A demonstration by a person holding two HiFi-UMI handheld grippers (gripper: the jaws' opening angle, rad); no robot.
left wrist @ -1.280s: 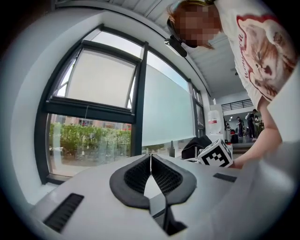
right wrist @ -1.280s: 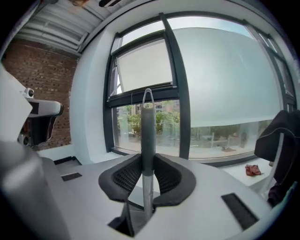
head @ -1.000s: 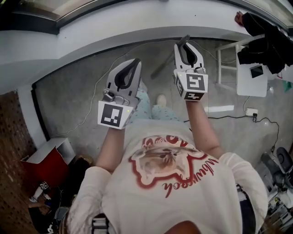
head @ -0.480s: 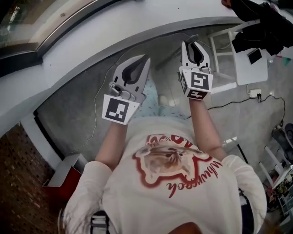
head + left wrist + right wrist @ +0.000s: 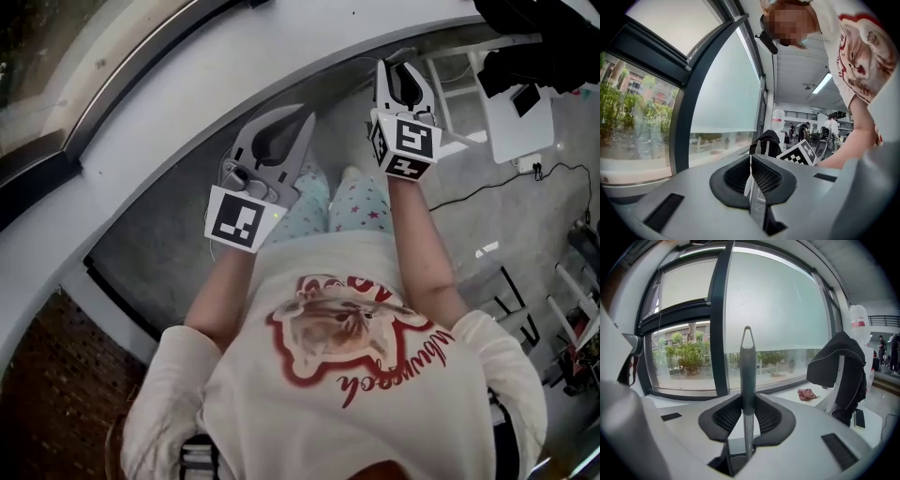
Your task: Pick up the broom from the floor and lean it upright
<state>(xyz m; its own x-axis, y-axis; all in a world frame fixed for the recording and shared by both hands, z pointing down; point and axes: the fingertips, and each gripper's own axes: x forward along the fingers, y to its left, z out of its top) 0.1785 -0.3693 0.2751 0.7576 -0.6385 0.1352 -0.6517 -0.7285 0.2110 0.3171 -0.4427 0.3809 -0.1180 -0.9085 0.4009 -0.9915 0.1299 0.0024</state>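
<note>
One broom [image 5: 748, 376], grey floor [image 5: 525, 234], wide windows [image 5: 773, 310]

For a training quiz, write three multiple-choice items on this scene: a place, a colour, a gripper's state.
1. Where does the small red cloth lie?
A. on the white window ledge
B. on the grey floor
C. on a chair seat
2. What colour is the jacket draped over the white chair frame?
A. red
B. black
C. green
3. The right gripper is:
A. open and empty
B. shut on the slim grey broom handle
C. shut on a cable
Answers: 1 A, it rests on the ledge below the glass; 2 B, dark all over; 3 B, the pads clamp the upright handle.
</note>
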